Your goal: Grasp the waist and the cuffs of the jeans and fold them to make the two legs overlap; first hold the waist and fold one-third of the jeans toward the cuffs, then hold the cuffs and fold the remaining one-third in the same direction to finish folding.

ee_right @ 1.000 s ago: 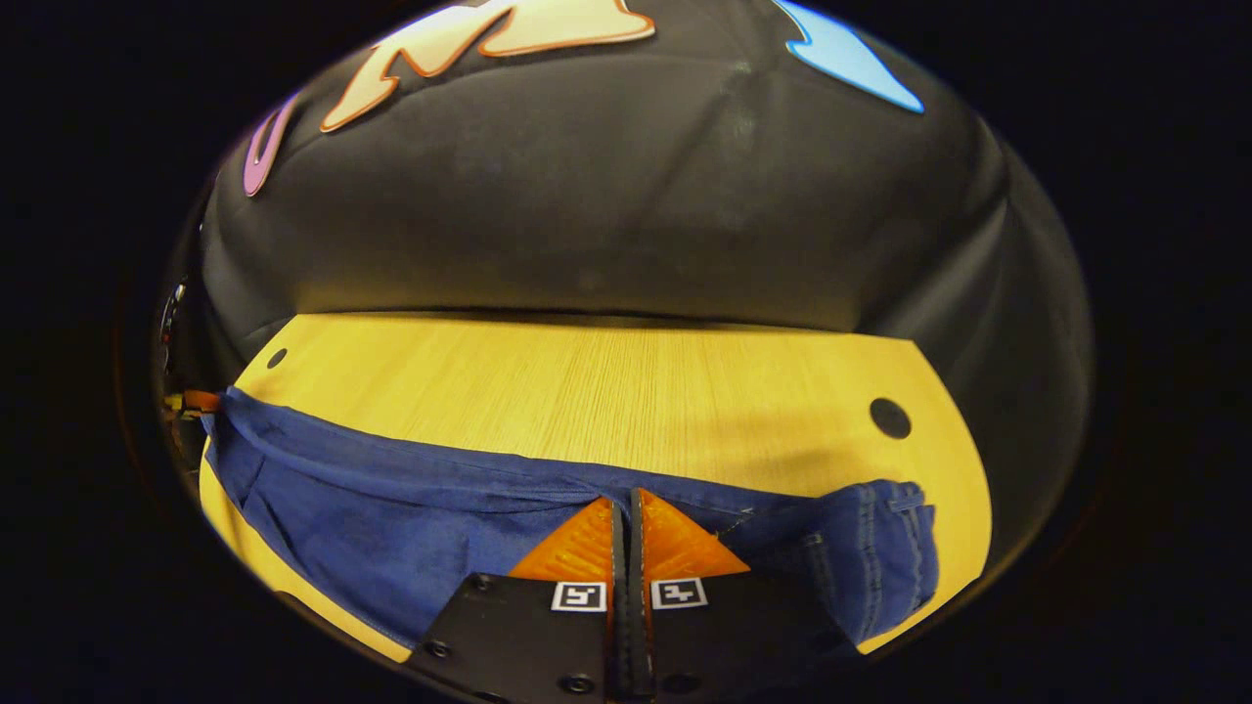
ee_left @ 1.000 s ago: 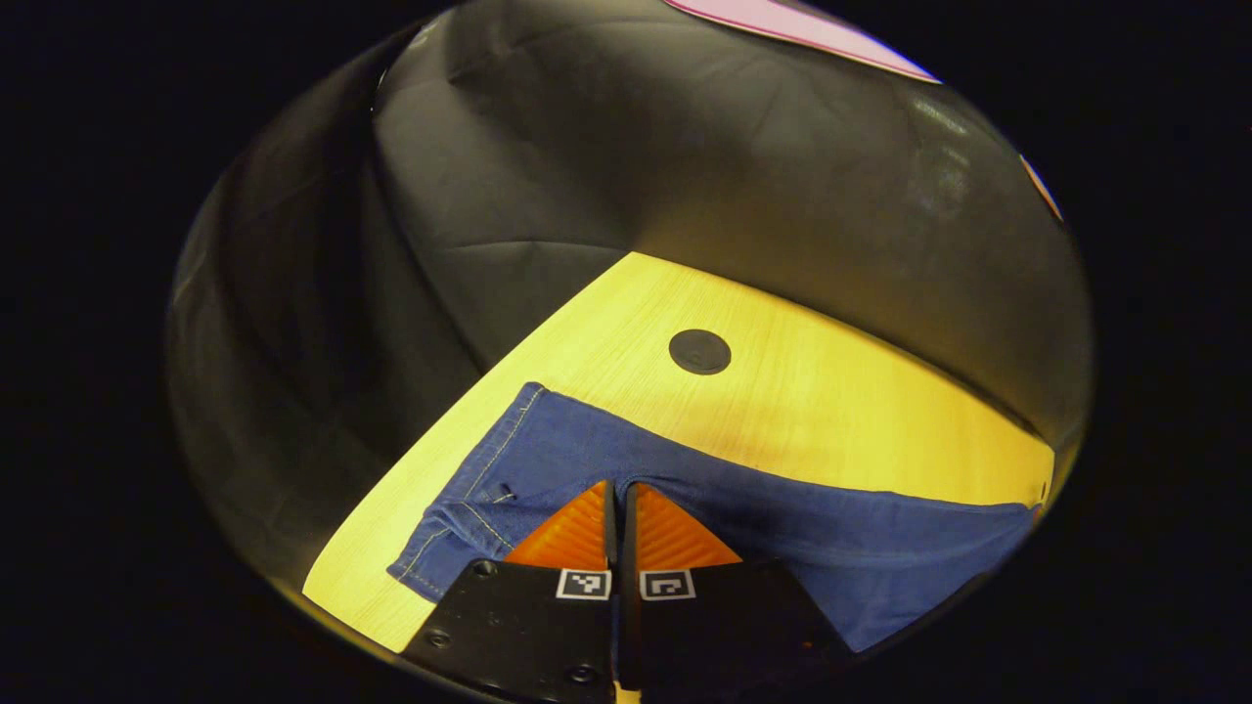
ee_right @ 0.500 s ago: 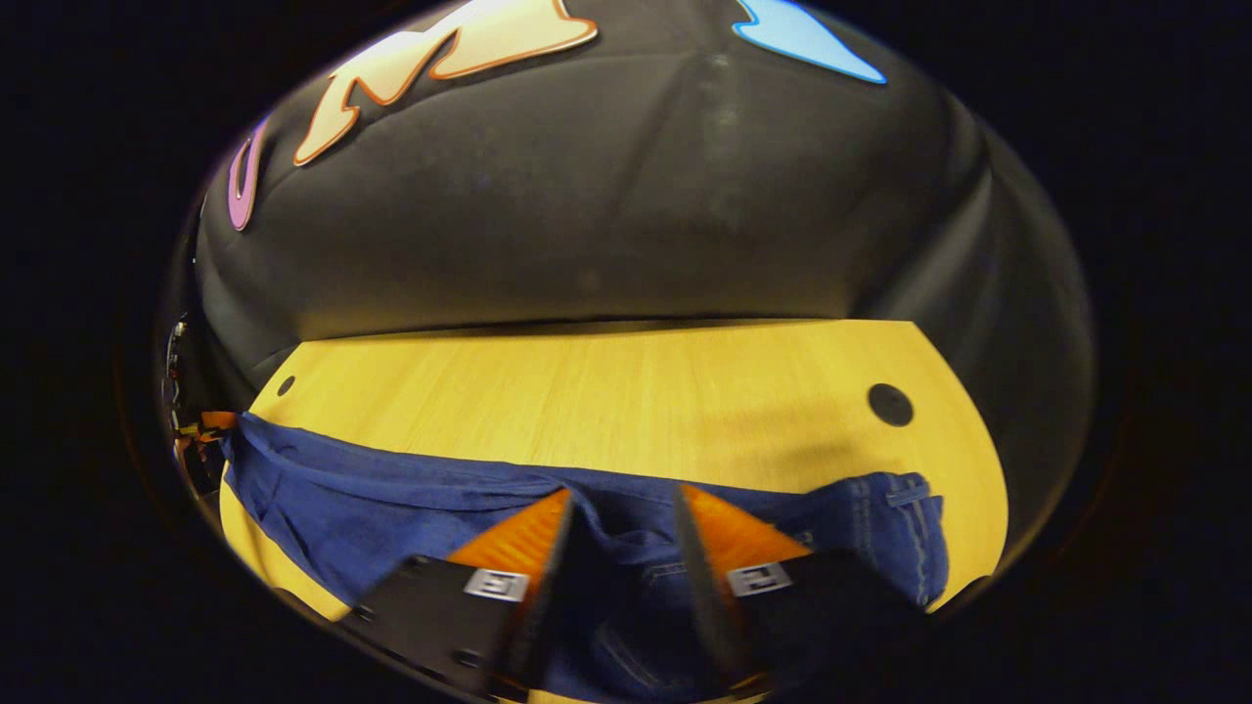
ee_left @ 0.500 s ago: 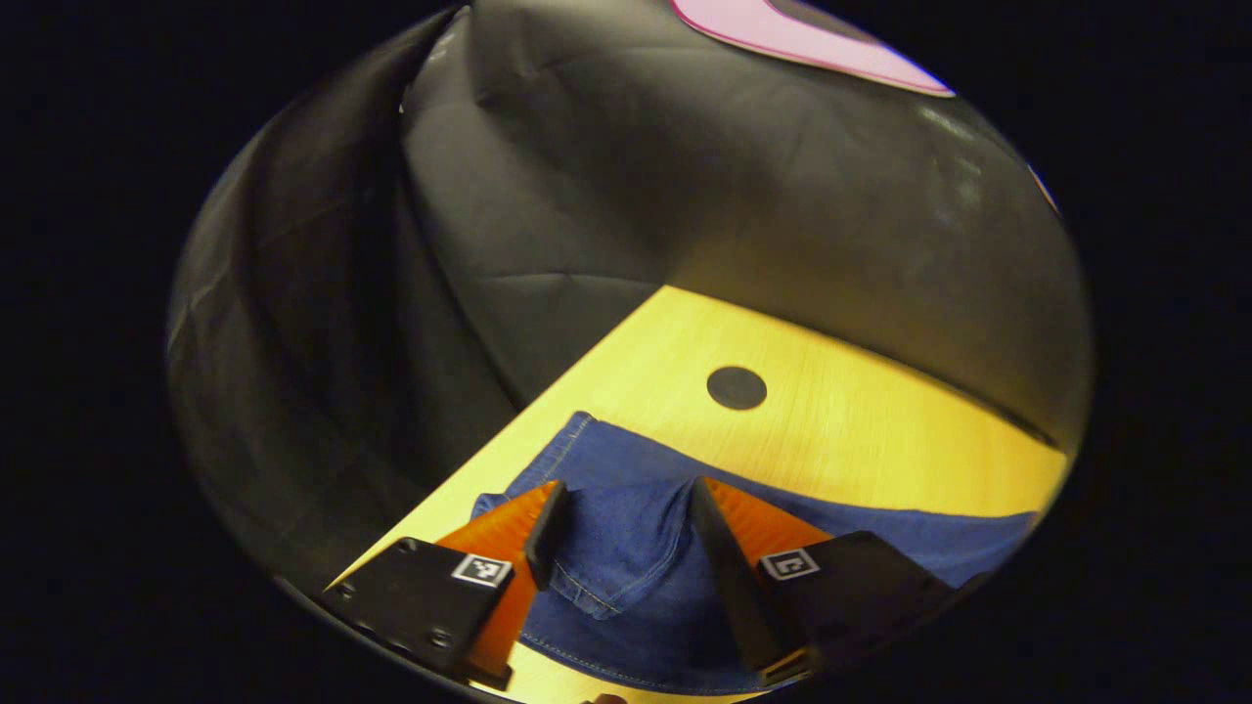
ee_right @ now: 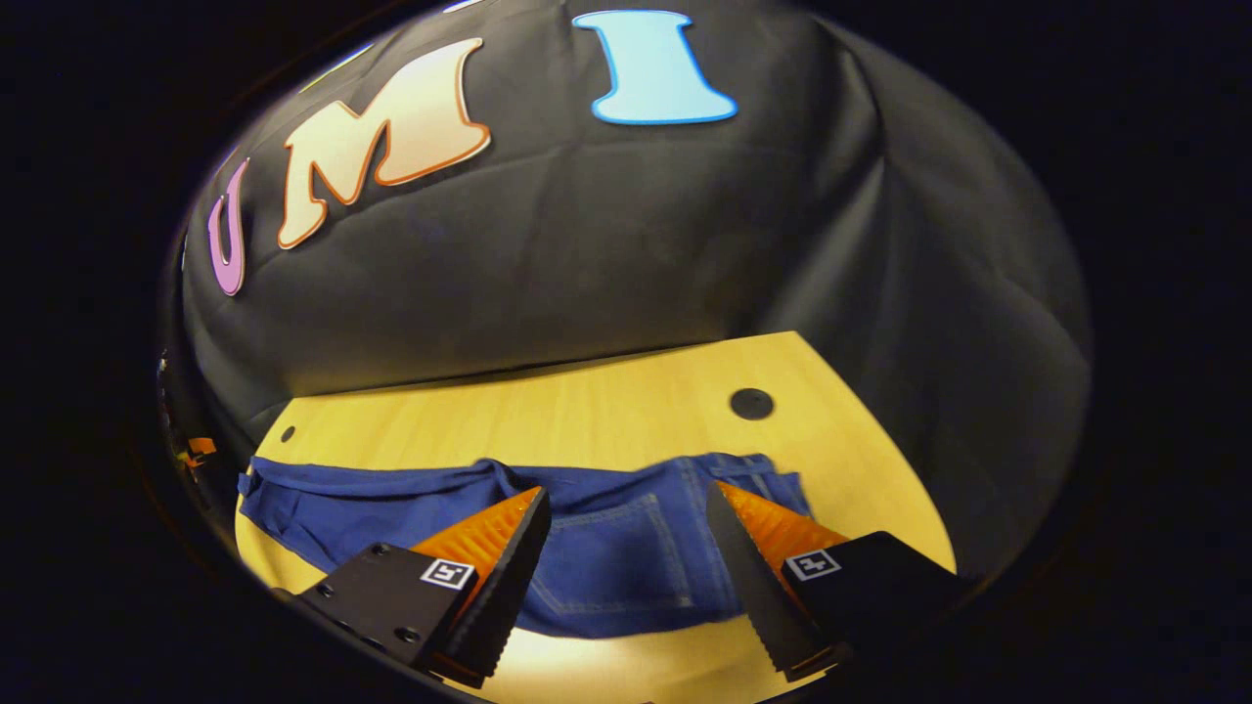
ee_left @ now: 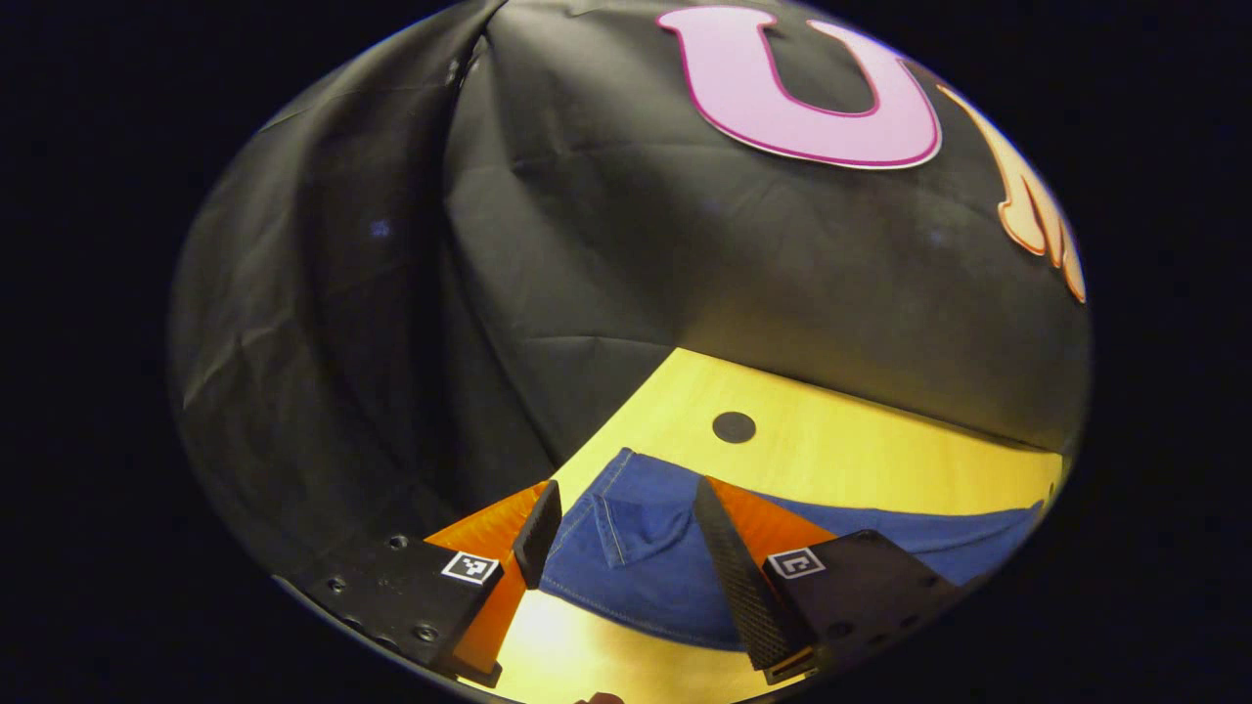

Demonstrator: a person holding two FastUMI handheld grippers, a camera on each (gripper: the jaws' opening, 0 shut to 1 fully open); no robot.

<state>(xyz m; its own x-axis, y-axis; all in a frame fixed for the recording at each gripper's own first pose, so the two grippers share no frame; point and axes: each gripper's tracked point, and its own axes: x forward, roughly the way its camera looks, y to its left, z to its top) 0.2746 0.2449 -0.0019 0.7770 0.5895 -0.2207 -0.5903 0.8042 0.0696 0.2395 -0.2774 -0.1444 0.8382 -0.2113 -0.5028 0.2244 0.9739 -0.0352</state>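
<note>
The blue jeans [ee_right: 606,548] lie in a long flat strip across the yellow wooden table [ee_right: 587,411]. In the right gripper view, the waist end with a stitched back pocket lies under my right gripper [ee_right: 626,491]. It is open above the cloth and holds nothing. In the left gripper view, the other end of the jeans [ee_left: 636,548], with a small flap turned over, lies between and beyond the spread fingers of my left gripper [ee_left: 626,489]. That gripper is open too, raised off the denim.
A round black hole [ee_left: 734,426] sits in the tabletop just past the jeans; the right gripper view has another hole [ee_right: 751,403] and a small one [ee_right: 288,433]. The booth's black cloth wall [ee_right: 587,244] rises close behind the table's far edge.
Both grippers were shut on the jeans a second ago. They have opened, let go of the cloth and drawn up and back. The jeans now lie flat.
</note>
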